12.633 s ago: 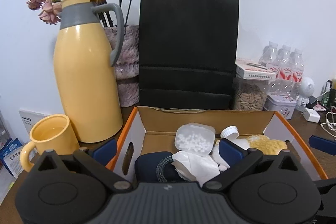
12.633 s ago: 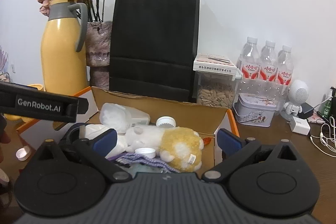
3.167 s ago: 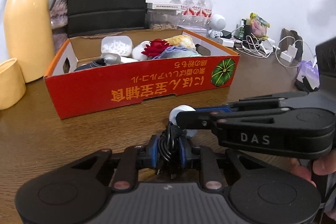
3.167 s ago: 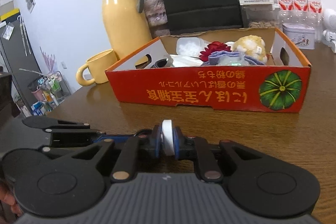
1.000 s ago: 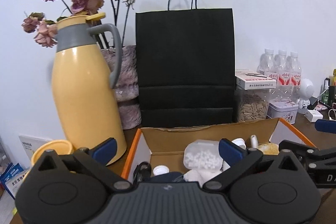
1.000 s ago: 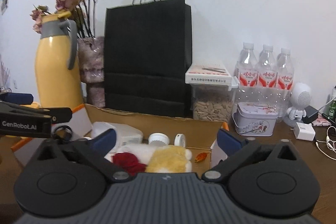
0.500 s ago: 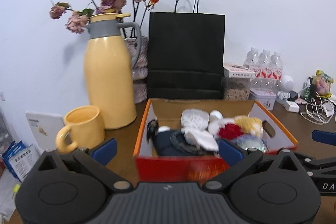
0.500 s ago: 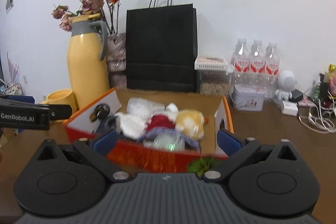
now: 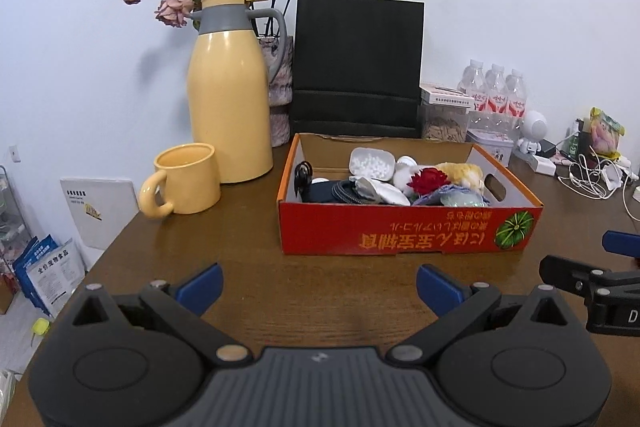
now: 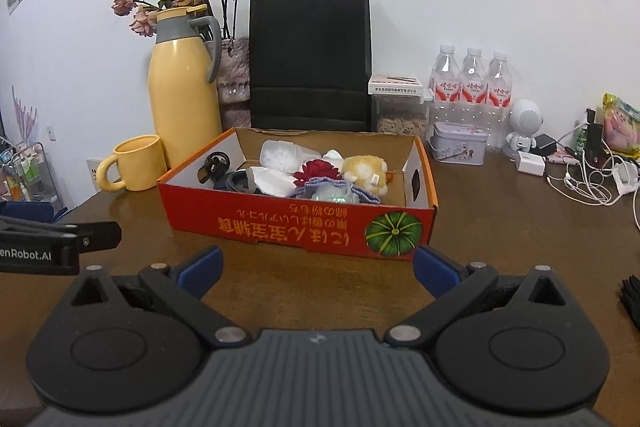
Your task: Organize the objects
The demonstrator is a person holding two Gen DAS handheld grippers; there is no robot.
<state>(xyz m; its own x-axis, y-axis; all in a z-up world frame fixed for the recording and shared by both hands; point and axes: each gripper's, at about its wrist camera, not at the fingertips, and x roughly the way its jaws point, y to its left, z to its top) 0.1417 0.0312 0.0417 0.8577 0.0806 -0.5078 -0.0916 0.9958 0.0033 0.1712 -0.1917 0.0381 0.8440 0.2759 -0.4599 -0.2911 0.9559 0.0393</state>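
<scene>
Left hand-held gripper: we hold it spread wide, empty.
Right hand-held gripper: ours too, wide, empty.
Red cardboard box: ahead of both on the counter, filled with small objects.
Yellow mug: forward-left.

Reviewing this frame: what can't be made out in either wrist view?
- Bottom of the cardboard box: both views, hidden by the piled items and front wall.
- Dark object at the table edge: right wrist view, cut off by the frame.
- Water bottle labels: too small to read.
</scene>
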